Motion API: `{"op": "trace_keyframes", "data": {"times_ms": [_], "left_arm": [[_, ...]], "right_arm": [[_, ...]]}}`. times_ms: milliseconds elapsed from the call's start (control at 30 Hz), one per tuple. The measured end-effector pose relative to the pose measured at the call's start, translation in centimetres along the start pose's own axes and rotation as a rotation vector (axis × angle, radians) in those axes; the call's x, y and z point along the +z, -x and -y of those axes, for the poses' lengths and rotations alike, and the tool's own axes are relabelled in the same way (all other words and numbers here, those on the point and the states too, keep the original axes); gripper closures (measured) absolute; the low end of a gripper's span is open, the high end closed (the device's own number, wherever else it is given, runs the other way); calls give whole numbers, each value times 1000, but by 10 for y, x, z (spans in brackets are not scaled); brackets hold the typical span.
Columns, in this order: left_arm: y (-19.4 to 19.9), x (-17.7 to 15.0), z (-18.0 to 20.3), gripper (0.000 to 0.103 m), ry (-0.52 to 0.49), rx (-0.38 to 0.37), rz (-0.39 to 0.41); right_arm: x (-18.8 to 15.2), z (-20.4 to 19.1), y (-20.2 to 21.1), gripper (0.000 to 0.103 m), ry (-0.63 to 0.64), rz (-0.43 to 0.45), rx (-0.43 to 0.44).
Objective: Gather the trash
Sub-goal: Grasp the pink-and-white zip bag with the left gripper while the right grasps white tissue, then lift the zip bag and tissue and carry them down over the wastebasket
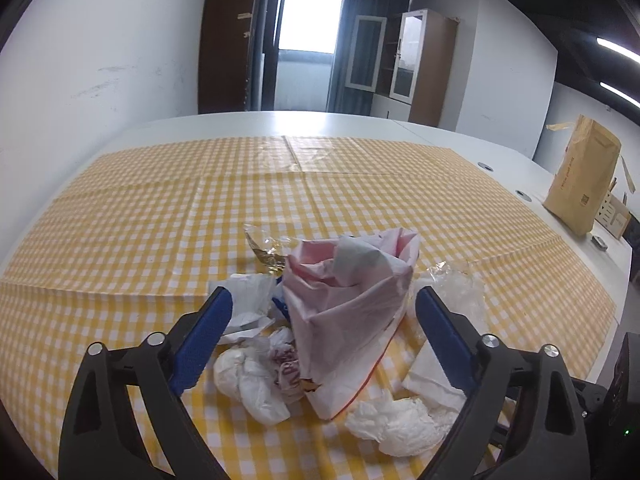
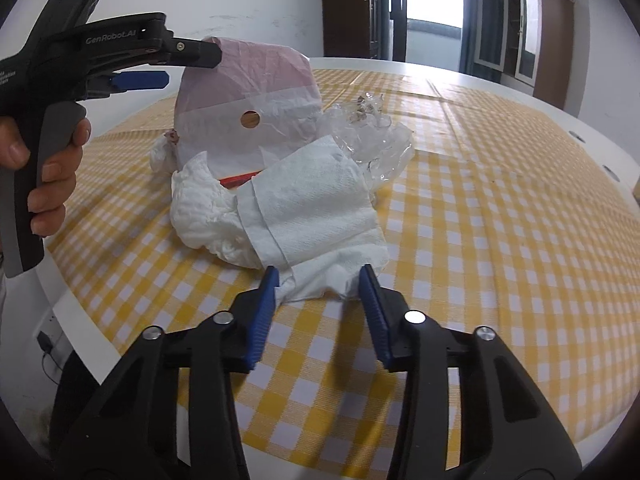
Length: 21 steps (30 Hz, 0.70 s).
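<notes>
Trash sits heaped on the checked cloth (image 1: 140,208): pink paper bag (image 1: 348,316), crumpled tissues (image 2: 280,208), clear plastic wrap (image 2: 376,148). Left gripper (image 1: 324,304) gapes around the bag; right gripper (image 2: 318,280) spreads before the tissues.

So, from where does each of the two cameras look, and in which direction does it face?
Left wrist: sits on the left gripper, above the trash pile, facing across the checked table toward the window; only its own open fingers show.
Right wrist: sits on the right gripper, low at the table edge, facing the folded napkin; the left gripper and the hand holding it show.
Shared: the pink paper bag and the clear plastic.
</notes>
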<state>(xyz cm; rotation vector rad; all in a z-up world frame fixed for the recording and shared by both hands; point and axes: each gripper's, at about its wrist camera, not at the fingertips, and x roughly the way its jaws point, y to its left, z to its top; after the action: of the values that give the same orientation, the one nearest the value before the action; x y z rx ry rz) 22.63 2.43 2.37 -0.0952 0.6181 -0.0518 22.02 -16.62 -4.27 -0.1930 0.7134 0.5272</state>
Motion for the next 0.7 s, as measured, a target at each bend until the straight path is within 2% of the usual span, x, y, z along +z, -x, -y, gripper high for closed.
{"op": "trace_keyframes", "data": {"times_ms": [67,100,200,233,333,567,700], "left_arm": [[-7,-2,5,32,-17,-1,-26],[-11,-3,8,45,-24,-6,-42],[-8,-9,11,54,-38,1,-21],[-6,-10,12,57,-43,2,-10],[5,-10,12,59,-47,17,33],[45,-4,4,61,5,16,152],[65,-5,1,61,33,6,185]], "right_arm": [[-2,-1,1,75,13,7,-13],[-2,0,1,81,13,8,-8],[-4,1,3,97,6,11,16],[-4,2,3,99,-2,11,30],[-3,9,8,100,-38,35,71],[3,23,43,100,-72,121,97],[5,24,62,100,-75,160,102]]}}
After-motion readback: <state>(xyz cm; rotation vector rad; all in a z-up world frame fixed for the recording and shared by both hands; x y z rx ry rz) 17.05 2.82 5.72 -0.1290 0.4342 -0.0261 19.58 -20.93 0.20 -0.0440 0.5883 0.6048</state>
